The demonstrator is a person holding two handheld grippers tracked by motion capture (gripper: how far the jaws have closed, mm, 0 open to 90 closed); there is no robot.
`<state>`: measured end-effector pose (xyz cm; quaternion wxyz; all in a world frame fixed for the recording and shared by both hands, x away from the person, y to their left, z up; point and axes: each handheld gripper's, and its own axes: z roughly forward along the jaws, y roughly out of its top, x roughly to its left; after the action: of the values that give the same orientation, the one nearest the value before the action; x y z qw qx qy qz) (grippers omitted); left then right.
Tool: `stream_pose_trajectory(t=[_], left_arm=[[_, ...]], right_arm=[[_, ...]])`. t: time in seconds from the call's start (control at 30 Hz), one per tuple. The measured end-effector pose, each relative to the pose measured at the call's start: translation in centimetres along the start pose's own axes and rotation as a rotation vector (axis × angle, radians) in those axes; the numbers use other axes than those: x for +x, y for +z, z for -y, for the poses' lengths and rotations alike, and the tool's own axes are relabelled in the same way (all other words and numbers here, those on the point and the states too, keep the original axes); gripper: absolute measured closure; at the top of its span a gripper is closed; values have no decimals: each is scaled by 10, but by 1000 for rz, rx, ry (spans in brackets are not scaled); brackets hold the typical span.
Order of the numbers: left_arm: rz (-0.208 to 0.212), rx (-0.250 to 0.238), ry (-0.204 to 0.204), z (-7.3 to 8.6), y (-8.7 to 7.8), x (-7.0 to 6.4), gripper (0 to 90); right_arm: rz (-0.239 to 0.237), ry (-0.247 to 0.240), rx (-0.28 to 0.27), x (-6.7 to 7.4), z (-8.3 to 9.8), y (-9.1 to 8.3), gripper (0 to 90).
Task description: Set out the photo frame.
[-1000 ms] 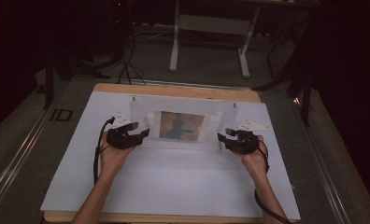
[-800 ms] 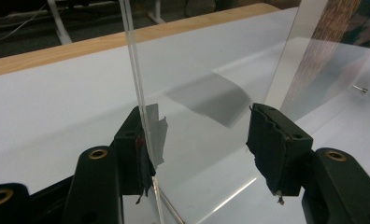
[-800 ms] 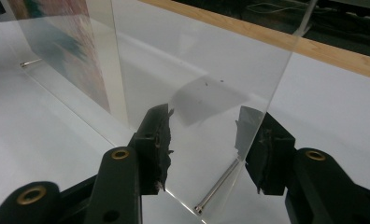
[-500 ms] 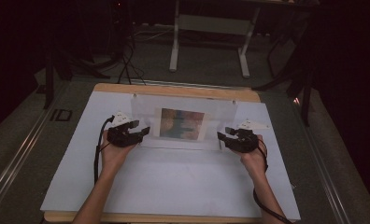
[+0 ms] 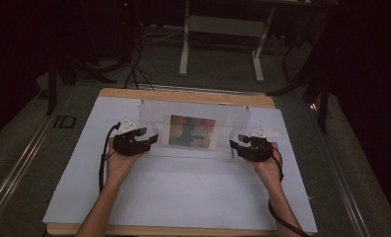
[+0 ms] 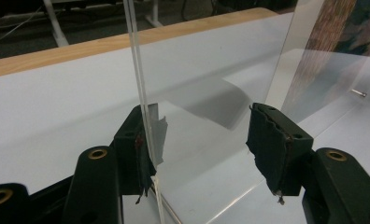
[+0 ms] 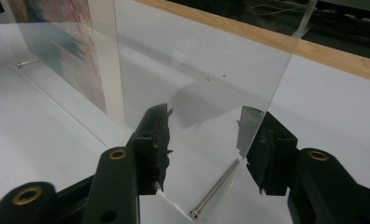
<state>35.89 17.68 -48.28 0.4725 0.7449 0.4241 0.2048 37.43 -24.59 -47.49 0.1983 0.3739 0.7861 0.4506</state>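
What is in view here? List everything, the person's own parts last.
frame: one, clear acrylic, two panes, upright at mid-table between the tongs
picture: one, brown and teal, inside the frame
pin: two seen, metal, low at the frame's corners
mat: one, white, covers the table
table: one, wood, edge shows at the far side
stand: one, white legs, on the floor beyond the table
left tongs: black, open, left jaw against the frame's left edge
right tongs: black, just been opening, astride the frame's right end
forearms: two, come in from the bottom
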Motion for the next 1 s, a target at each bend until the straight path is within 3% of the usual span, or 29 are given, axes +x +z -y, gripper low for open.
stream_pose_trajectory(t=[0.1,1.0], left_arm=[[4,10,-4,1,0,1,415],[46,1,-8,-4,-12,5,414]], right_arm=[[14,-27,16,3,0,2,482],[-15,-20,20,-7,-6,-14,456]])
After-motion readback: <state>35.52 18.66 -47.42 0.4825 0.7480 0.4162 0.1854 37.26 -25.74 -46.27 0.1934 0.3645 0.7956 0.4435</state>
